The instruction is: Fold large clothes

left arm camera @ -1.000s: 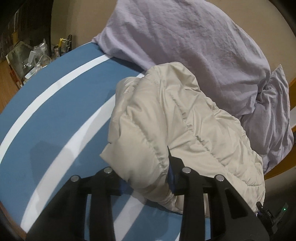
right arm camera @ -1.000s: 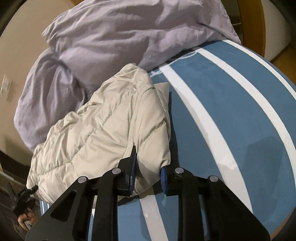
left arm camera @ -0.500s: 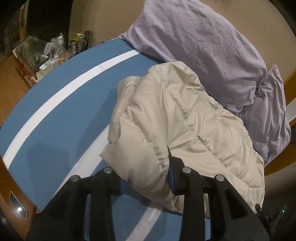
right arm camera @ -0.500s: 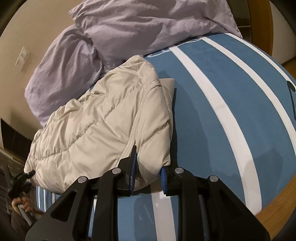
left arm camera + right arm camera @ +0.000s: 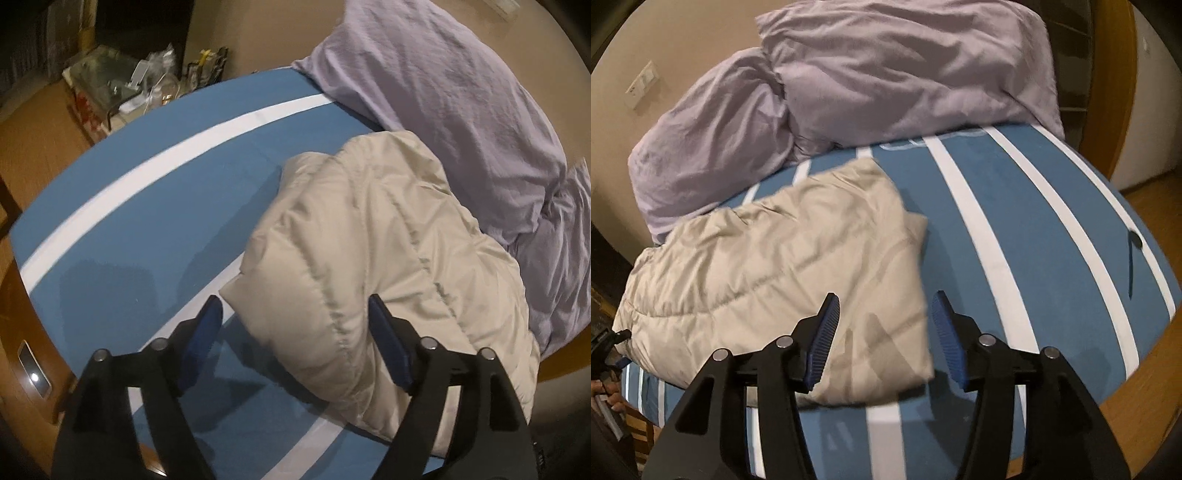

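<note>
A beige quilted puffer jacket (image 5: 373,258) lies folded on the blue bed with white stripes (image 5: 147,206). It also shows in the right wrist view (image 5: 783,269). My left gripper (image 5: 295,325) is open, its blue pads on either side of the jacket's near corner, which bulges between them. My right gripper (image 5: 884,325) is open above the jacket's other near corner, with the fabric lying flat below it.
Two lilac pillows (image 5: 886,70) lie at the head of the bed against a beige wall. A cluttered side table (image 5: 136,88) stands past the bed's far left edge. The bed's wooden frame (image 5: 1145,391) rims the mattress. A dark mark (image 5: 1134,240) sits on the right sheet.
Both grippers have opened and let go of the jacket's corners. The jacket has dropped onto the bed, and both cameras have pulled back and up a little.
</note>
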Tool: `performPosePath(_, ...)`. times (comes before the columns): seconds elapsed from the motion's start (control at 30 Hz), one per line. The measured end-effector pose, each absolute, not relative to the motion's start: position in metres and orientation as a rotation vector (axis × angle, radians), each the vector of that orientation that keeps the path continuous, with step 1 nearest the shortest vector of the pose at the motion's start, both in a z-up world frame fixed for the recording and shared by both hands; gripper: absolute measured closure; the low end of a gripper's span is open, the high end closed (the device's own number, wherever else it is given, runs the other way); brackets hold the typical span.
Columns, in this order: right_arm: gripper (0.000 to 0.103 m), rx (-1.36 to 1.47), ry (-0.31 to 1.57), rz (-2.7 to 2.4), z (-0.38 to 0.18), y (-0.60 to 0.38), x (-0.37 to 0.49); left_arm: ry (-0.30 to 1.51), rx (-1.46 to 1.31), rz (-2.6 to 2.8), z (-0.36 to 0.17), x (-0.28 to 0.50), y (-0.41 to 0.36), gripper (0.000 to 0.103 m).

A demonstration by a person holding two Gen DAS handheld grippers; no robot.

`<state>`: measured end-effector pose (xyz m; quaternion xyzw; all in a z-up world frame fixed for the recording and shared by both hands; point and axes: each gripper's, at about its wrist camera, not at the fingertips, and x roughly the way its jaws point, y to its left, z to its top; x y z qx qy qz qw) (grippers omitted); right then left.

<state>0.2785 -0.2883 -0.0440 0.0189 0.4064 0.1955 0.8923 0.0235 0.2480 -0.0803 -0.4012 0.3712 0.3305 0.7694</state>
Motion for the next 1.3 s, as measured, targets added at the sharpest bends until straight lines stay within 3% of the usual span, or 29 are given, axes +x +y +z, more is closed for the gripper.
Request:
performPosePath(0.1, 0.042, 0.001, 0.83, 0.463, -0.04, -0.262, 0.277, 0.795, -0.901, 0.717, -0.084, 0.025, 0.251, 0.02)
performPosePath(0.43, 0.042, -0.169, 0.857, 0.614, -0.067, -0.173, 0.252, 0.731, -1.007, 0.709, -0.092, 0.039, 0.26, 0.021)
performPosePath(0.67, 0.037, -0.268, 0.85, 0.61, -0.089, -0.151, 0.241, 0.694, -1.025, 0.705, -0.092, 0.049, 0.26, 0.034)
performPosePath(0.83, 0.032, -0.354, 0.82, 0.593, -0.107, -0.141, 0.235, 0.66, -1.038, 0.688, -0.087, 0.051, 0.26, 0.057)
performPosePath(0.97, 0.032, -0.362, 0.816, 0.603, -0.111, -0.139, 0.239, 0.632, -1.038, 0.656, -0.076, 0.053, 0.258, 0.068)
performPosePath(1.3, 0.032, -0.381, 0.798, 0.613, -0.116, -0.138, 0.24, 0.518, -0.971, 0.481, -0.01, 0.075, 0.228, 0.074)
